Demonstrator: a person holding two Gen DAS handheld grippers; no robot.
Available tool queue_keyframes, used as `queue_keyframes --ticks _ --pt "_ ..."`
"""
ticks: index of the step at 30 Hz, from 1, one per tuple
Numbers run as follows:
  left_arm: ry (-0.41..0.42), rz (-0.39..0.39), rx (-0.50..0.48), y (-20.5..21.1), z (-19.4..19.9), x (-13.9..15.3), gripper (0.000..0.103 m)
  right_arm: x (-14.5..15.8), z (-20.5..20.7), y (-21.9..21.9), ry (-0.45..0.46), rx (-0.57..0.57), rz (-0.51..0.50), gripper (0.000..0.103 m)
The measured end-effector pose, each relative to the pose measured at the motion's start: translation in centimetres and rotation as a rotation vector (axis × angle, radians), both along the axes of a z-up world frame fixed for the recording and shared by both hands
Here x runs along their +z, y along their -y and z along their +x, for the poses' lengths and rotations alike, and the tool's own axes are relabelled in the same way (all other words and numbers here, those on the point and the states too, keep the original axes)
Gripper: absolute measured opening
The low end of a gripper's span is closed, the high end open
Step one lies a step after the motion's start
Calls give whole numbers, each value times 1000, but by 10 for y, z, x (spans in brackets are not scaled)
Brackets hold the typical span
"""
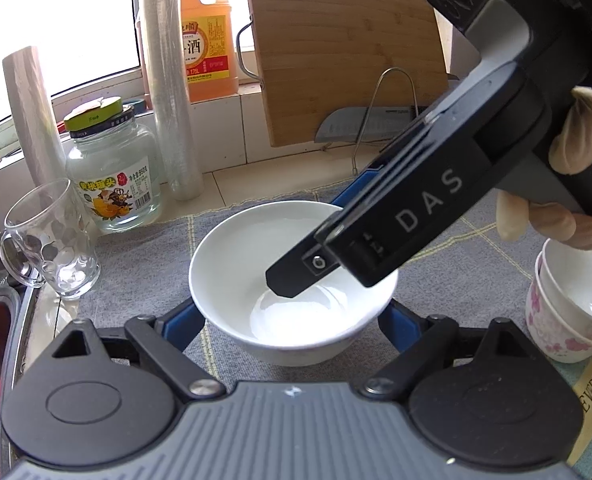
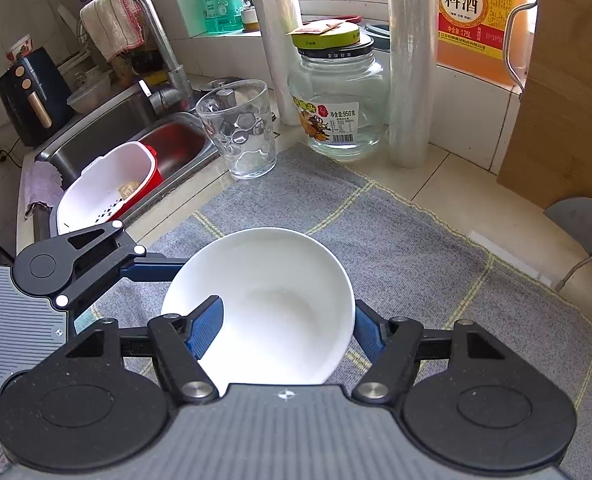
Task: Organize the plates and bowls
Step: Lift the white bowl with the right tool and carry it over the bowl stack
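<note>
A white bowl (image 1: 256,264) sits upright on a grey mat (image 1: 144,272). My left gripper (image 1: 292,320) is open, its blue fingers spread on either side of the bowl's base without clamping it. My right gripper (image 2: 288,322) reaches over the bowl (image 2: 264,296) from the right, one blue finger (image 2: 206,326) inside the bowl and the other outside its wall, straddling the rim. In the left wrist view the right gripper's dark finger (image 1: 292,276) hangs inside the bowl. Whether it pinches the rim is not clear.
A glass mug (image 1: 48,240), a lidded glass jar (image 1: 112,176), cling-film rolls (image 1: 168,80) and an orange bottle (image 1: 208,36) stand behind the mat. A wooden cutting board (image 1: 348,60) leans at the back. Stacked floral cups (image 1: 568,308) sit right. The sink rim (image 2: 200,176) lies left.
</note>
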State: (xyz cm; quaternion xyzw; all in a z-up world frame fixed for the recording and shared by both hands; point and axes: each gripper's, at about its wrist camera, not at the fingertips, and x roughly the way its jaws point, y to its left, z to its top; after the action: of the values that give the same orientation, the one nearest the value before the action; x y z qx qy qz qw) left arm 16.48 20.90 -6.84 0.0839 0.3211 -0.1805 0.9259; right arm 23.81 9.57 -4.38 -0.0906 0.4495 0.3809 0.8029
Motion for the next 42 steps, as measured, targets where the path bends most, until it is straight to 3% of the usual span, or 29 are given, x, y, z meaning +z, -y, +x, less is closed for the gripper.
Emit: queue_keyframes --ticks 25,42 --pt "44 4 -174 89 -83 54 92 55 -108 116 76 -91 63 75" --pt "1 -55 -314 158 -100 49 92 56 -149 197 80 -238 22 75"
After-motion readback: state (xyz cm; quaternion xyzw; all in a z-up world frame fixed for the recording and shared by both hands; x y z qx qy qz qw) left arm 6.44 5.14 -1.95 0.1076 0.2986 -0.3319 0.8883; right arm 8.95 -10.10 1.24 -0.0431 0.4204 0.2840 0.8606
